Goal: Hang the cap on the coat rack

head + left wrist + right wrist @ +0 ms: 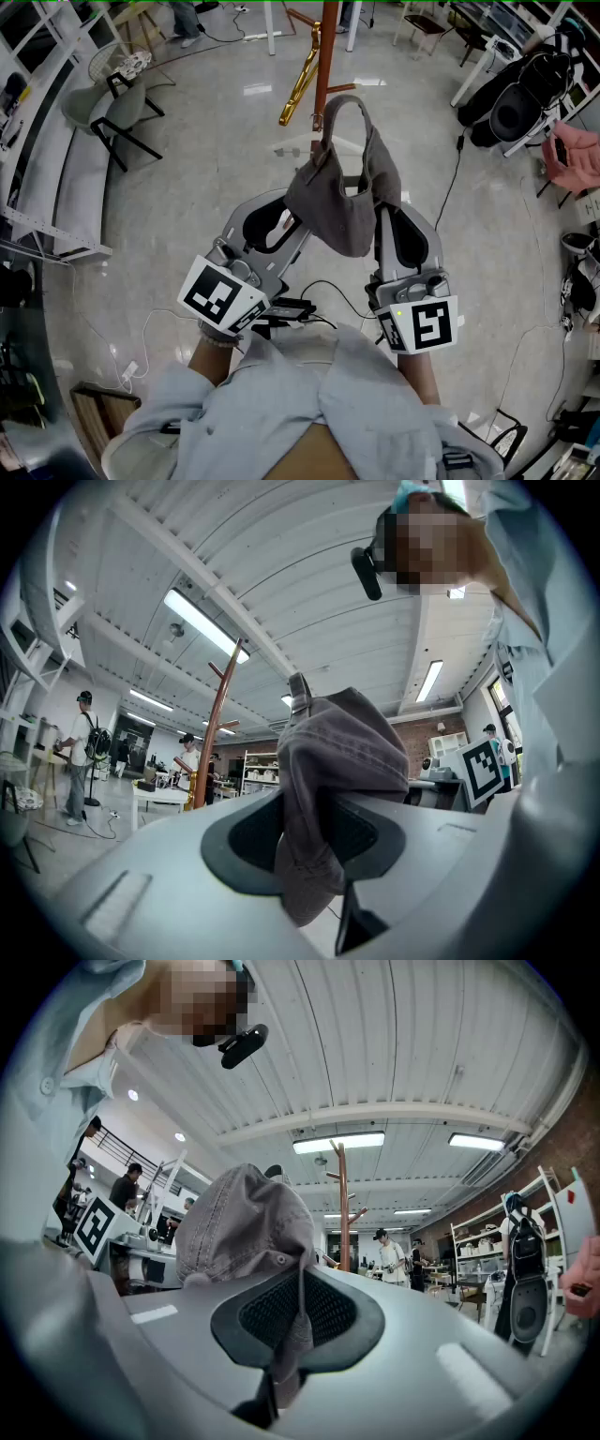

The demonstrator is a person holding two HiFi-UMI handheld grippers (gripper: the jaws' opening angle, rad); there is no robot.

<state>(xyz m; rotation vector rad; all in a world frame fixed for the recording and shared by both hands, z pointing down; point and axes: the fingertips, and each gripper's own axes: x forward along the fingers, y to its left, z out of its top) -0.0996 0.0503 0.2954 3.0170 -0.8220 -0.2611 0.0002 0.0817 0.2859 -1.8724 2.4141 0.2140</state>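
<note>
Head view has the cap [342, 202] held up in the air between both claws, just in front of the coat rack [328, 56], which is a smooth reddish-brown pole with a shiny gold hook [302, 80] angling off its side. The cap is soft, washed-out grey-brown cloth, slumped and creased, and its back strap arches up in a loop right beside the pole; can't tell if it's touching. The left claw [289, 217] is pinching a thick fold of the cloth, which in the left gripper view bunches down between the dark pads with visible stitching along the seam. The right claw [384, 214] is pressed together on a thinner bit of the cap's edge, and the right gripper view shows its pad has a mesh-like grip texture. Both claws have smooth grey plastic shells, and the floor [216, 169] below is glossy pale grey.
</note>
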